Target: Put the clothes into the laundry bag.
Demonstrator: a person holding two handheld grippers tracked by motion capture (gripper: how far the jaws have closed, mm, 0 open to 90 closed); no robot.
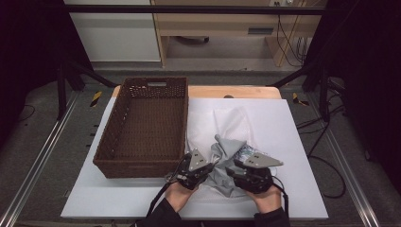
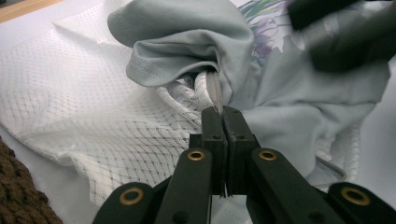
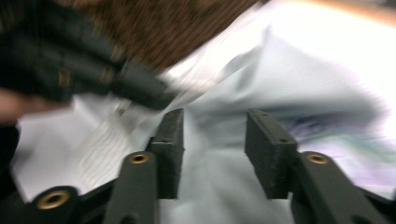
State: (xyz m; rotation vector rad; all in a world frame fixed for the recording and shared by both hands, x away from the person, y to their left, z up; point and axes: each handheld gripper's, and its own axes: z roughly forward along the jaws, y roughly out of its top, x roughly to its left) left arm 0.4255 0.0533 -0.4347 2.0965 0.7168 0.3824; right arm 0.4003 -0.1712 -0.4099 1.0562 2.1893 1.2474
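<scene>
From the high view, a grey garment (image 1: 228,163) lies crumpled on a white mesh bag (image 1: 230,124) near the front edge of the white tabletop (image 1: 293,142), the left tool (image 1: 201,171) and right tool (image 1: 246,174) working it while the wicker basket (image 1: 142,127) at the left stands empty, nothing packed yet, dark framing and grey floor around. The left gripper view shows the left tool (image 2: 223,114) clamped on the bag's white trim (image 2: 214,88) under a grey fold. In the blurred right gripper view, the right tool (image 3: 215,135) seems to stand apart over grey cloth.

Black two-jaw left gripper (image 2: 223,114), brass rivets, grey triangular top plates, black cables, seemingly dark sleeves
</scene>
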